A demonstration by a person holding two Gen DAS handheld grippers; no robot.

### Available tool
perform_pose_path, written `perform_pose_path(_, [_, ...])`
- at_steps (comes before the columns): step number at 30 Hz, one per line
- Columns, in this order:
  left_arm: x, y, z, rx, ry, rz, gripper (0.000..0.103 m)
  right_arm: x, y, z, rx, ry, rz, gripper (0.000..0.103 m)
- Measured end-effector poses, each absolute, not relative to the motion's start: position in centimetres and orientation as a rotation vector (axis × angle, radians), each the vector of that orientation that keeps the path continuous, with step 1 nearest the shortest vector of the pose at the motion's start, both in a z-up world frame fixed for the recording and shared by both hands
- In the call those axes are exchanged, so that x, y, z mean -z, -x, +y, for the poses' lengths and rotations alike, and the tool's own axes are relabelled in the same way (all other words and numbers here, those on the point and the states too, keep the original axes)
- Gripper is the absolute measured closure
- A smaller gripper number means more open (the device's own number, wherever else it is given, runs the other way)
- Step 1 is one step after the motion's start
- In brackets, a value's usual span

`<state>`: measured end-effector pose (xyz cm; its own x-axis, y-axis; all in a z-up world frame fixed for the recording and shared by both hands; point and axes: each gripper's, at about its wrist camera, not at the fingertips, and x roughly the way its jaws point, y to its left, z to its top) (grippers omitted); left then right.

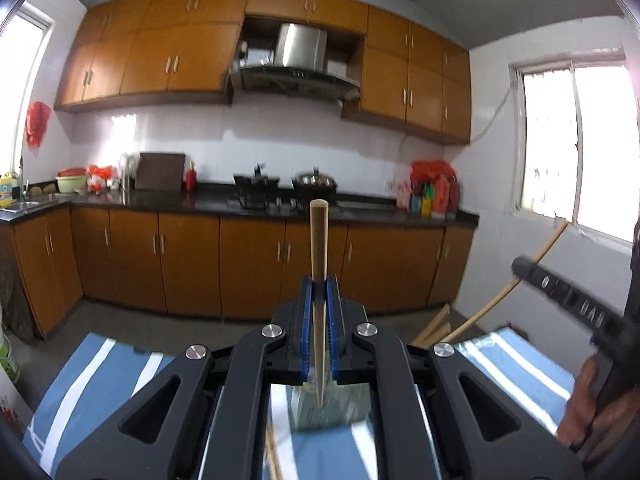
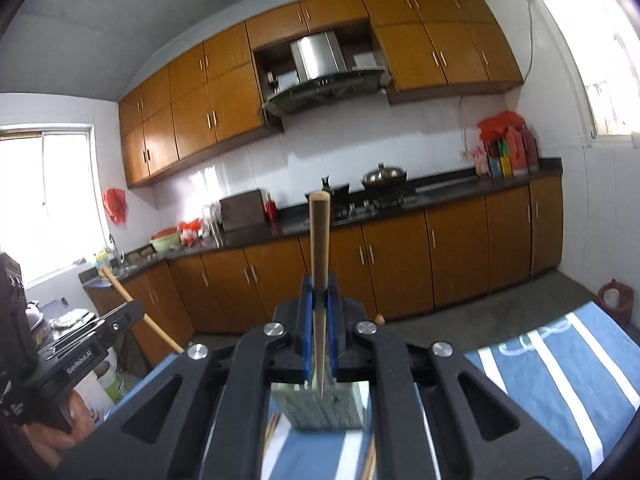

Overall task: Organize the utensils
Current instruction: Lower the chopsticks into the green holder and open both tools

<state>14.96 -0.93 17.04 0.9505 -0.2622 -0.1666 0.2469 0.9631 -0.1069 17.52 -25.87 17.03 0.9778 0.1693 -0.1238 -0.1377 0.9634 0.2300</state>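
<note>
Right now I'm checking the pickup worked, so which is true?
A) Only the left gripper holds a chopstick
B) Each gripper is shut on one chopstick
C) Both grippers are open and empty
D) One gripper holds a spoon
B: the left gripper and right gripper each clamp a wooden chopstick between blue pads.

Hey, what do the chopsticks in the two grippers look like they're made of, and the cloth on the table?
Both chopsticks, left and right, look like bamboo or light wood: pale tan, matte, squared ends. The cloth seems woven fabric, blue with white stripes; glare on parts hints at a clear cover, uncertain.
</note>
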Motion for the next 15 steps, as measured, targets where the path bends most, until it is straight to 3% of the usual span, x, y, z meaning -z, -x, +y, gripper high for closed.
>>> perform_pose_path(6, [-16.4, -18.3, -1.9, 0.193, 0.128, 0.142, 0.096, -15.5, -21.3, -25.1, -0.122, -0.191, 0.162, 0.095])
perform_pose_path(15, [-13.2, -21.0, -2.1, 0.191, 0.147, 0.233, 0.096, -12.7, -24.3, -25.1, -0.120, -0.208, 0.245, 0.095])
